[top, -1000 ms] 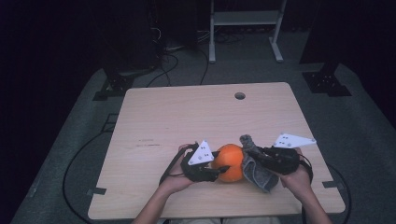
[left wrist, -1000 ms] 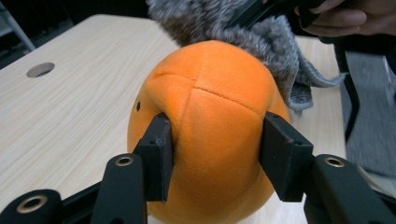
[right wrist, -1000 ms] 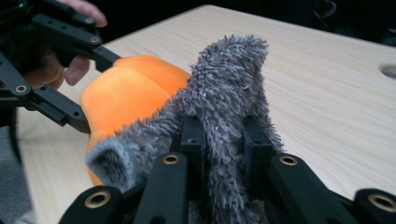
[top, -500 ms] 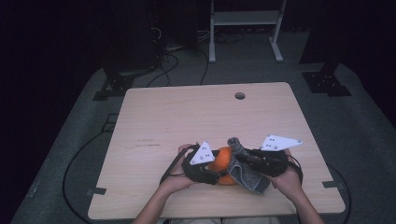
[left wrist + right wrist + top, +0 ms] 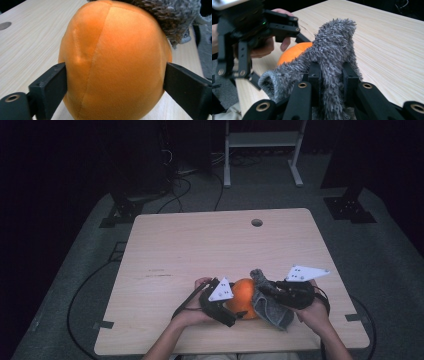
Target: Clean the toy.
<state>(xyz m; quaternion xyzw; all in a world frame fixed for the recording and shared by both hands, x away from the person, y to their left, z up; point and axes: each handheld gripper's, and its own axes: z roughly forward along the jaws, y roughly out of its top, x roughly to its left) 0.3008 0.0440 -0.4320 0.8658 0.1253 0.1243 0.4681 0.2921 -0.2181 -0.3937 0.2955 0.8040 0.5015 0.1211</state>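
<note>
Resting on the table (image 5: 200, 245) close to its near edge, somewhat right of the middle, the orange plush ball (image 5: 243, 297) sits between the two hand-held grippers. The left hand-held gripper (image 5: 235, 309) comes in from the ball's left side; its jaws have just been opening, and in the left gripper view they stand wide with the orange plush ball (image 5: 115, 62) between them. The black pads lie at the ball's two flanks, and whether they still touch the fabric cannot be told. A seam runs down the ball's front face in that view.

The right hand-held gripper (image 5: 267, 292) is clamped narrow on a grey fuzzy cloth (image 5: 267, 302). In the right gripper view the grey fuzzy cloth (image 5: 332, 57) rises upright from between the closed jaws, with one rolled end drooping to the left of them. In the high view the cloth drapes against the right side of the ball and hangs down to the table toward the near edge. In the left gripper view the cloth's fringe (image 5: 170, 17) lies over the ball's top right.

A person's hand (image 5: 192, 312) grips the left hand-held gripper, and another hand (image 5: 315, 312) grips the right one, both entering over the near edge of the table
</note>
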